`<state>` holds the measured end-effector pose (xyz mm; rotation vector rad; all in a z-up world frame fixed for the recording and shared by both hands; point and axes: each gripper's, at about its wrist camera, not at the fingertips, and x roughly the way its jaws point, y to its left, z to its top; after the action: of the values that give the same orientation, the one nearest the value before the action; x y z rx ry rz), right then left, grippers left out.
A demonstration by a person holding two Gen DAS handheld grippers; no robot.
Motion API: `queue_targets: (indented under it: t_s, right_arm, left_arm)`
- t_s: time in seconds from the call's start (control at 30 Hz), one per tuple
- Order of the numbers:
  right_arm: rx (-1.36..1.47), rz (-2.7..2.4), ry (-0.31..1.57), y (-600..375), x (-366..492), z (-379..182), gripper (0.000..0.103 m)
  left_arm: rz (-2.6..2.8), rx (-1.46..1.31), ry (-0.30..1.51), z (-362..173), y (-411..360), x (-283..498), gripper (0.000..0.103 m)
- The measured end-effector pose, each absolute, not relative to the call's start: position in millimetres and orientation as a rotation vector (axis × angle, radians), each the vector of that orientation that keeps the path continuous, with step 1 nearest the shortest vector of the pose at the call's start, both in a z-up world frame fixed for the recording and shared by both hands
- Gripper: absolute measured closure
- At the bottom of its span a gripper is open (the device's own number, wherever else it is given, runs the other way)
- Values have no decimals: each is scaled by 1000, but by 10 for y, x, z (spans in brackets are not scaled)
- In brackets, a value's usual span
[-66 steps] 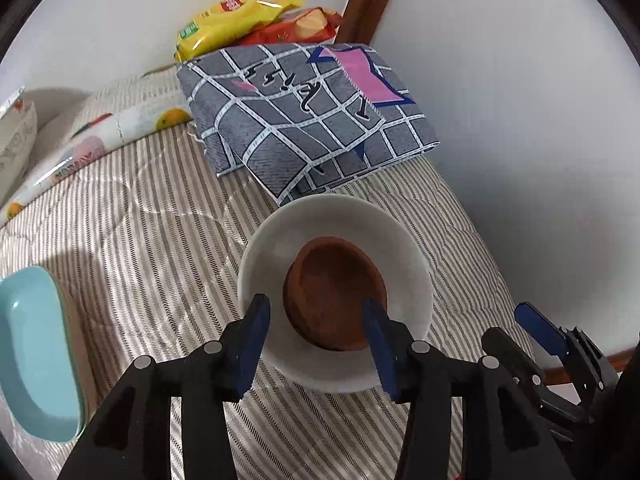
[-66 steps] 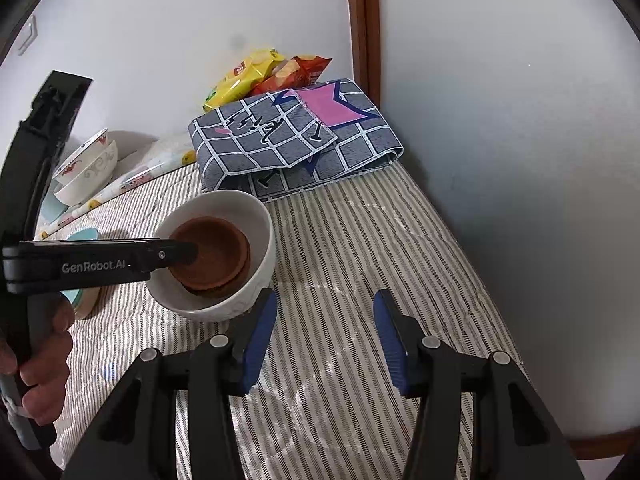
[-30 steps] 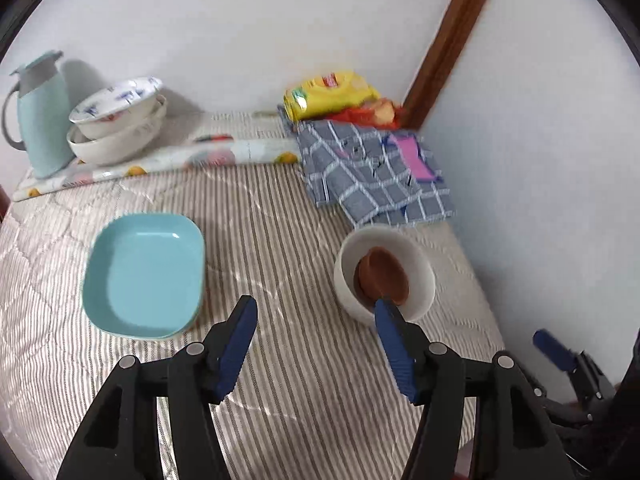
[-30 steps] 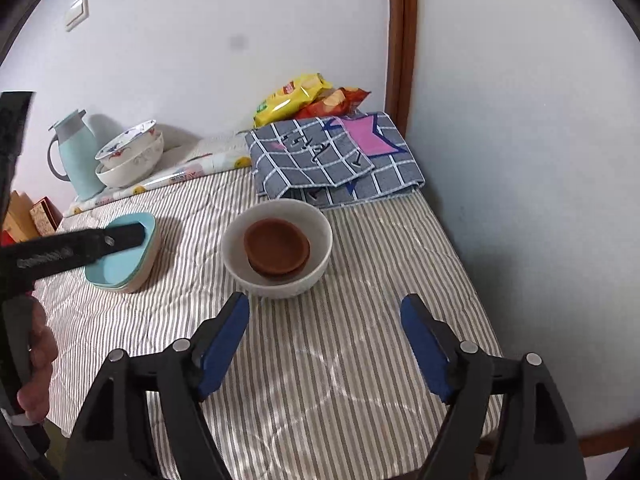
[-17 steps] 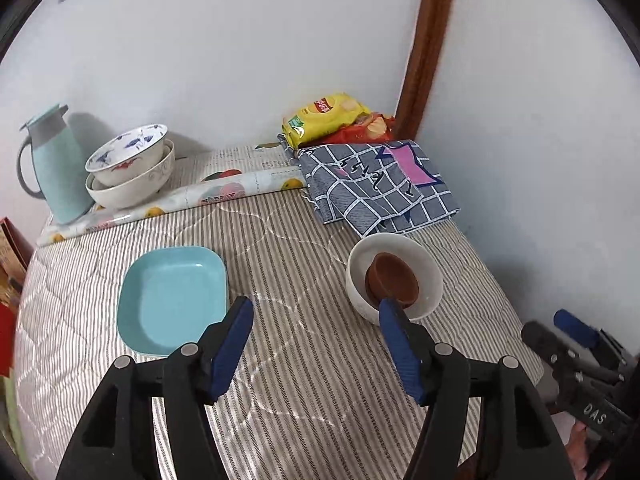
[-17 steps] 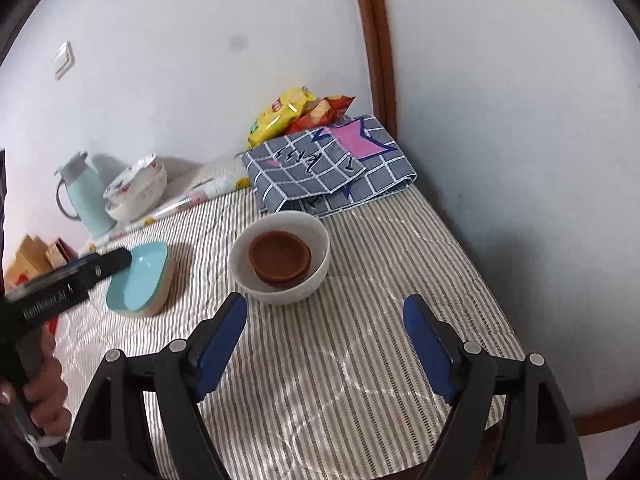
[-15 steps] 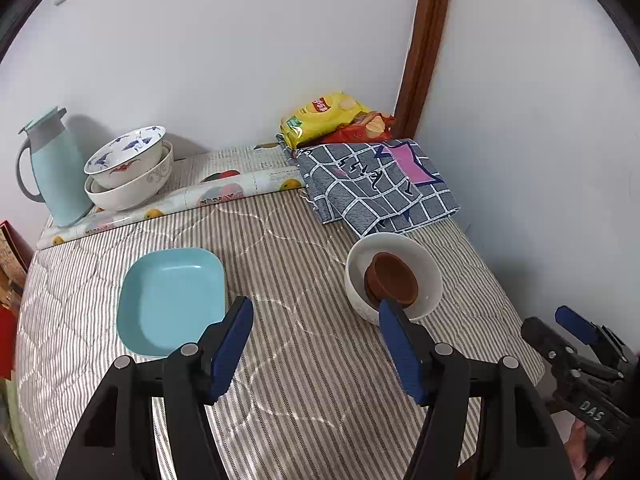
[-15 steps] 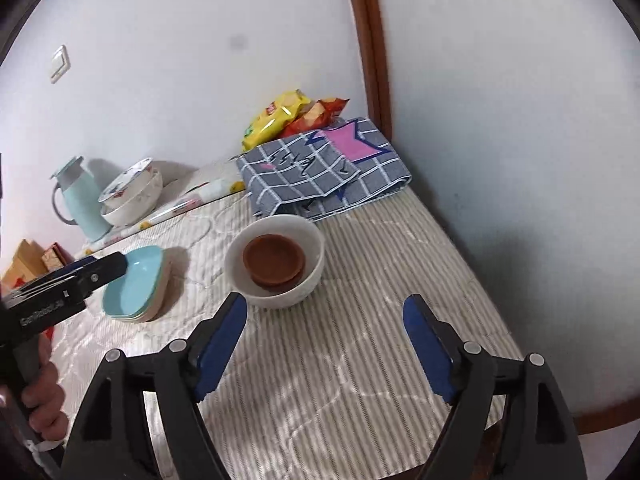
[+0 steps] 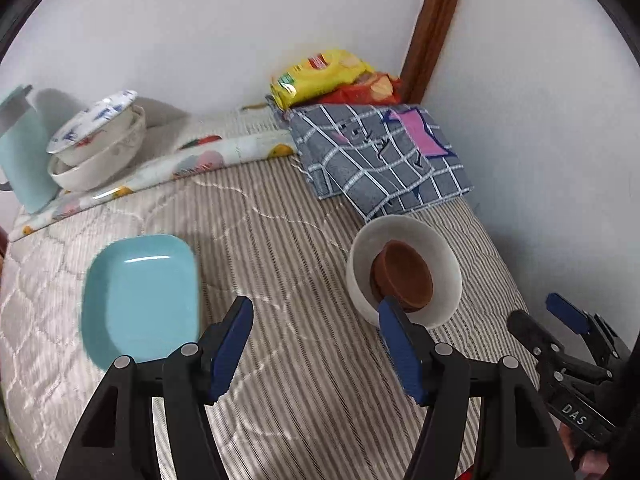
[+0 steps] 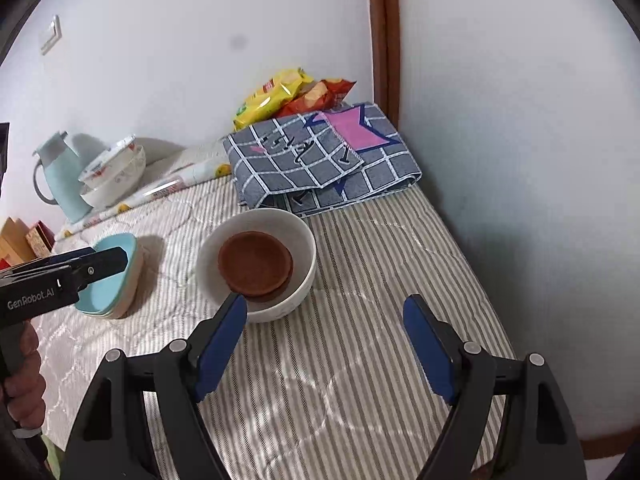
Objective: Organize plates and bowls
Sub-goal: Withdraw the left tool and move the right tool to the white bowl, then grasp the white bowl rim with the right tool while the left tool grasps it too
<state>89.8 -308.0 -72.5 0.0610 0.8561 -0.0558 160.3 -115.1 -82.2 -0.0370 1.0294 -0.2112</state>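
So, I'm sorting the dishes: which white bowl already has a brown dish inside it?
The plain white bowl in front of the folded checked cloth; a brown dish sits inside. The patterned bowls beside the pale blue jug hold none.

Small dish (image 10: pixel 255 266) inside bowl (image 10: pixel 302 248) on quilted surface (image 10: pixel 360 360); rectangular plate (image 9: pixel 140 296) to its left; folded cloth (image 10: pixel 320 164) behind the bowl, snack bags (image 10: pixel 280 94) behind that; stacked bowls (image 9: pixel 96 148) beside jug (image 9: pixel 22 160) at far left
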Motion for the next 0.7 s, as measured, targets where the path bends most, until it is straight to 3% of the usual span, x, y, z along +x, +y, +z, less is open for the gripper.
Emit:
queue_targets:
  t_s: [0.3, 0.47, 0.53, 0.6, 0.7]
  right_arm:
    - [68, -47, 936, -3113, 1425, -1059, 26]
    - [82, -44, 986, -3139, 1660, -1227, 39]
    - [82, -45, 1007, -3140, 1727, -1281, 42]
    - [63, -50, 1026, -3135, 1780, -1335, 47]
    - [41, -75, 1058, -3152, 1828, -1401, 55]
  left_arm:
    - [-259, -24, 1151, -1180, -1354, 2030, 40]
    - [-286, 3, 1191, -1330, -1470, 2179, 41]
    - [-280, 24, 1203, -1379, -1511, 2223, 46]
    - [-271, 30, 1216, -1441, -1541, 2277, 58]
    - [-288, 30, 1241, -1513, -1586, 2341, 62]
